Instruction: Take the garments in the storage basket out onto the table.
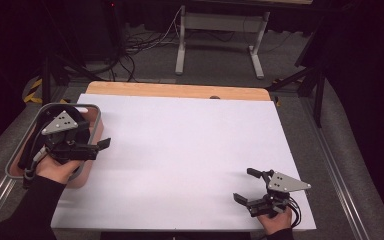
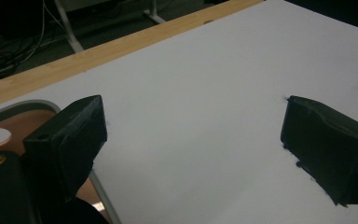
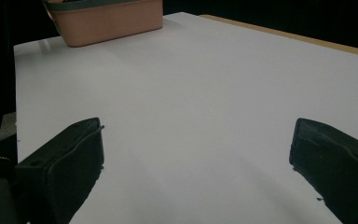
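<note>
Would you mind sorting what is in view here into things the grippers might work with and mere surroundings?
Likely in play:
left gripper, open
right gripper, open
pink basket
white sheet

Surroundings:
wooden table edge
metal stand
floor cables

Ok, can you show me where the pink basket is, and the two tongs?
Pink basket (image 3: pixel 107 23): right gripper view, on its side wall.
Left tongs (image 1: pixel 102 145): high view, between the tips, by the basket.
Right tongs (image 1: pixel 246 185): high view, in the gap between the open tips.
</note>
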A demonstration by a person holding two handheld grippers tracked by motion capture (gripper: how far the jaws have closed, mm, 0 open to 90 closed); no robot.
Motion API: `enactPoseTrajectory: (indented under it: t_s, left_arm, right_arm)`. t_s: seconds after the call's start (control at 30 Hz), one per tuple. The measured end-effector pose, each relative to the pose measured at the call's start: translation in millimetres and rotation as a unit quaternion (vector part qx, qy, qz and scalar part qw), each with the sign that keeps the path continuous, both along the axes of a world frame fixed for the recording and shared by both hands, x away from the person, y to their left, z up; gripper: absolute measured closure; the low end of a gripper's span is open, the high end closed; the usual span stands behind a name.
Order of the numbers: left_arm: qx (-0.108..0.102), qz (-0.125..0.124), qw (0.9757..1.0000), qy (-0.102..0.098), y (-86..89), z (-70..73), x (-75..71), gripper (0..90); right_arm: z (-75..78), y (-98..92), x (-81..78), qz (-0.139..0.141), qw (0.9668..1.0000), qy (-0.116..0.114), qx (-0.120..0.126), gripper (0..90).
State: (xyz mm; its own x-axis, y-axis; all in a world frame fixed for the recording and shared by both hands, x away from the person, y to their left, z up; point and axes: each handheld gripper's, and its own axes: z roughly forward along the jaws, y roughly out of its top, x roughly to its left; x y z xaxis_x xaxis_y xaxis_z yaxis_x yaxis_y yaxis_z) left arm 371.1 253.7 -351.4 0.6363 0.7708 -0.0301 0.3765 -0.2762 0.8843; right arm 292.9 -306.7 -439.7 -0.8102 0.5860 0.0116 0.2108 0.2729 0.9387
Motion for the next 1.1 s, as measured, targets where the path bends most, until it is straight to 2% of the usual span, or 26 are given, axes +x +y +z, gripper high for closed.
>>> enactPoseTrajectory:
  t_s: [0.1,0.27,0.47,0.53,0.63,0.8,0.93,1.1]
  left_arm:
    - [0.015,0.009,0.9998,-0.005,4.8,1.2,2.1,11.8]
    - [0.018,0.024,0.9995,-0.003,16.5,3.3,8.1,12.9]
    - [0.022,0.057,0.9981,0.006,31.3,1.6,17.0,12.1]
    - [0.024,0.072,0.9969,0.021,39.8,0.8,24.4,11.7]
    - [0.021,0.080,0.9963,0.024,45.7,0.5,28.6,10.8]
    - [0.016,0.092,0.9947,0.042,57.7,-0.5,39.3,9.9]
    - [0.031,0.101,0.9926,0.060,62.7,-2.2,47.5,9.8]
    - [0.042,0.112,0.9903,0.070,67.8,-4.4,56.9,9.4]
  right_arm:
    - [-0.3,0.1,0.3,0.000,1.0000,0.002,-0.001,3.5]
    - [-0.6,-0.1,0.5,-0.001,1.0000,0.004,0.000,3.6]
    - [-0.6,-0.2,0.4,-0.002,1.0000,0.003,0.000,3.6]
    - [-0.7,-0.2,0.0,-0.003,1.0000,0.004,0.000,3.6]
    - [-0.9,-0.3,-0.3,-0.003,1.0000,0.004,-0.001,3.6]
    - [-1.5,0.2,0.5,-0.003,1.0000,0.006,-0.001,3.6]
    - [-1.9,0.3,0.8,-0.003,1.0000,0.006,-0.003,3.6]
    - [-2.0,0.5,1.0,-0.002,1.0000,0.006,-0.003,3.6]
